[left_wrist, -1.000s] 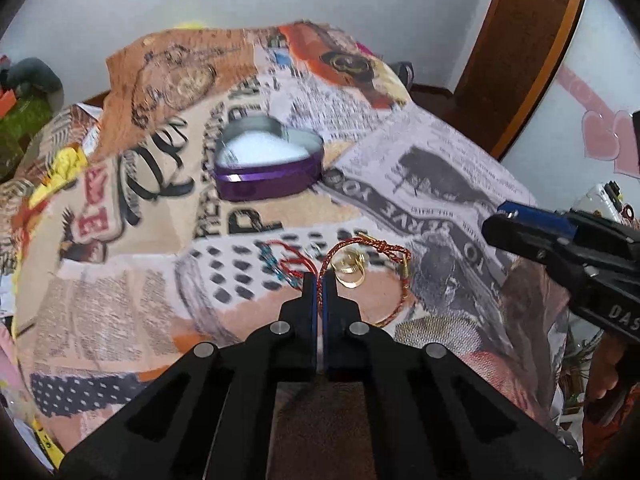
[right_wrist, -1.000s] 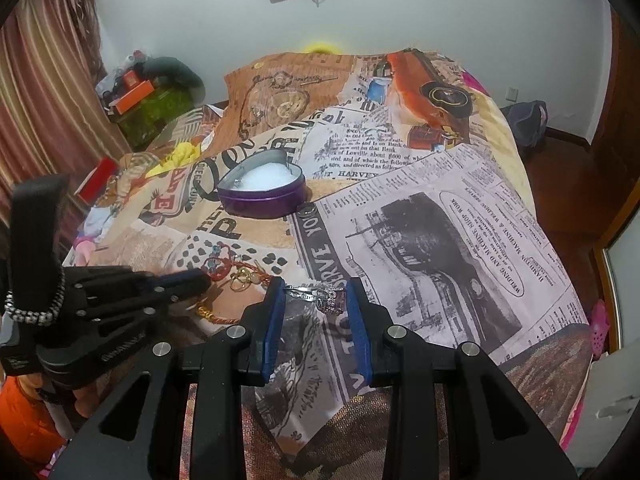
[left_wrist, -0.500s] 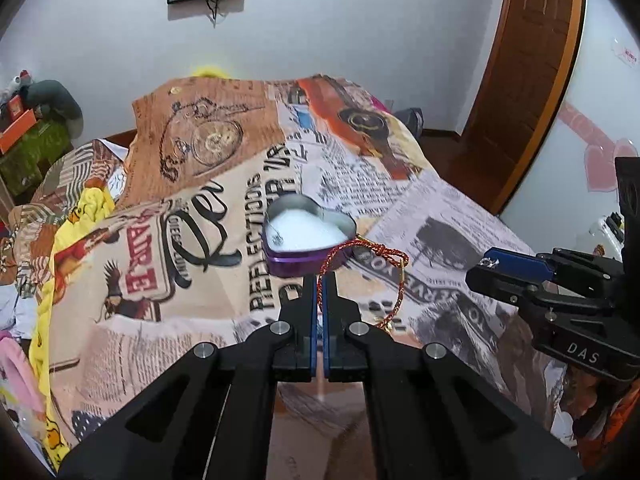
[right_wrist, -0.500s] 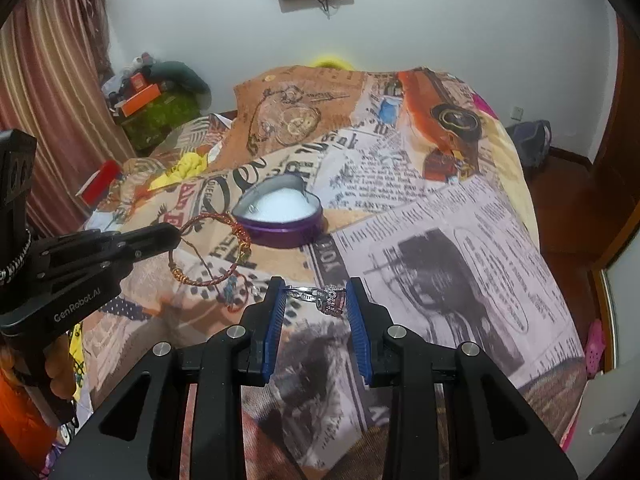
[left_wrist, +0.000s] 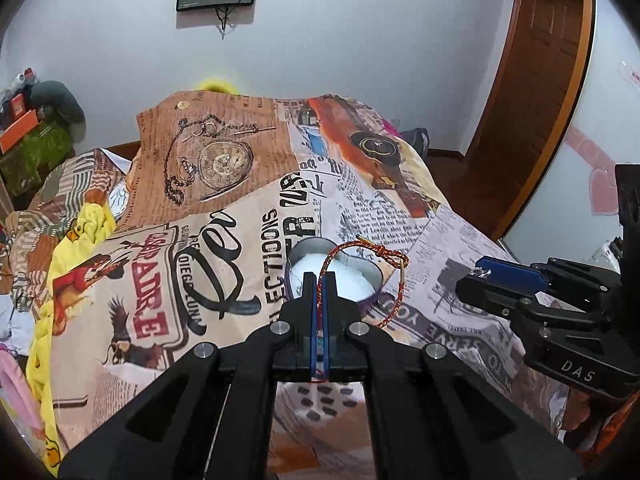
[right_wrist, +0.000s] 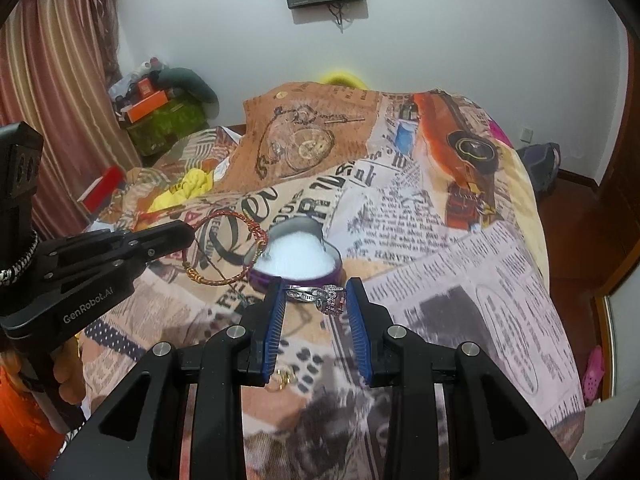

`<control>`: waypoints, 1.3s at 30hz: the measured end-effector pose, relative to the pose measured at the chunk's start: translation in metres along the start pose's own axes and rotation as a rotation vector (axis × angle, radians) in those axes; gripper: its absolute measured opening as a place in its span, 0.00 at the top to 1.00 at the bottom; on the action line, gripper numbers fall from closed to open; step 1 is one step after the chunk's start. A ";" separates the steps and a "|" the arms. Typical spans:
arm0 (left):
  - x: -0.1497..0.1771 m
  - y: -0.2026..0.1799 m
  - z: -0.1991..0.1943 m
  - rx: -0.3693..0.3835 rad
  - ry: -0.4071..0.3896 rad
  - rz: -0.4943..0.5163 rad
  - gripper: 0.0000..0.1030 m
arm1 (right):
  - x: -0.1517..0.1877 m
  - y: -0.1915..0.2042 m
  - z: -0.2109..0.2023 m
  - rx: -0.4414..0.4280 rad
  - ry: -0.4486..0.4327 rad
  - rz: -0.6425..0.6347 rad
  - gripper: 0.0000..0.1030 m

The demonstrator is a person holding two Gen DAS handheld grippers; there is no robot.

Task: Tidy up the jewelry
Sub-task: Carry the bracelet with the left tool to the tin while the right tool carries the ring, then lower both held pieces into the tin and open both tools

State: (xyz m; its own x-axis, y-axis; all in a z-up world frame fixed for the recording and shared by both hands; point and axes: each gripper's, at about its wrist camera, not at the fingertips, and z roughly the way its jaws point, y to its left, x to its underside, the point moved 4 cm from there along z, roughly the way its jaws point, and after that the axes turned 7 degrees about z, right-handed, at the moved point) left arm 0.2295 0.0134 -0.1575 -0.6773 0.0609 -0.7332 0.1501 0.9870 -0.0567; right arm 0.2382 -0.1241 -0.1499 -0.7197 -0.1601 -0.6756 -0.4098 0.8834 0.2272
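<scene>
Bracelet (left_wrist: 362,276) lifted, left claw (left_wrist: 319,280) clamped.

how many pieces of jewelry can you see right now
3: a red-gold cord bracelet pinched in the left gripper, a silver ring held in the right gripper, a gold ring on the bedspread. Others may be hidden.

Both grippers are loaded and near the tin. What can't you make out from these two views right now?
- Heart-shaped tin: left wrist view, the left gripper and red-gold cord bracelet cover its near wall.
- Ring in the right gripper: left wrist view, too small.
- Gold earrings: right wrist view, blurred, partly behind a finger.
</scene>
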 end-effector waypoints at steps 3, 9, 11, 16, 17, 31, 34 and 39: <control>-0.002 0.004 0.008 0.005 0.005 -0.004 1.00 | -0.005 0.001 0.008 -0.003 0.002 -0.002 0.73; -0.004 0.008 0.033 0.027 0.035 -0.015 1.00 | -0.013 -0.001 0.028 -0.009 0.022 -0.004 0.73; -0.004 0.010 0.044 0.029 0.046 -0.018 1.00 | -0.016 -0.002 0.035 -0.014 0.030 -0.006 0.73; -0.003 0.017 0.068 0.037 0.080 -0.028 1.00 | -0.024 -0.002 0.050 -0.020 0.040 -0.014 0.73; -0.003 0.018 0.072 0.042 0.087 -0.030 1.00 | -0.025 -0.001 0.052 -0.023 0.043 -0.017 0.73; 0.001 0.019 0.093 0.062 0.119 -0.007 1.00 | -0.021 0.005 0.098 -0.045 0.152 -0.068 0.73; 0.001 0.020 0.093 0.063 0.119 -0.005 1.00 | -0.019 0.005 0.104 -0.047 0.171 -0.070 0.73; 0.001 0.021 0.092 0.069 0.117 -0.007 1.00 | -0.016 0.005 0.109 -0.045 0.191 -0.077 0.73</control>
State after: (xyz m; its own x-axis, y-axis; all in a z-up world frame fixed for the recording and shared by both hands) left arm 0.2987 0.0205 -0.2219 -0.7575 0.0746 -0.6486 0.1913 0.9752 -0.1113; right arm 0.3089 -0.0686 -0.2145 -0.7768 -0.3108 -0.5477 -0.4893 0.8454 0.2142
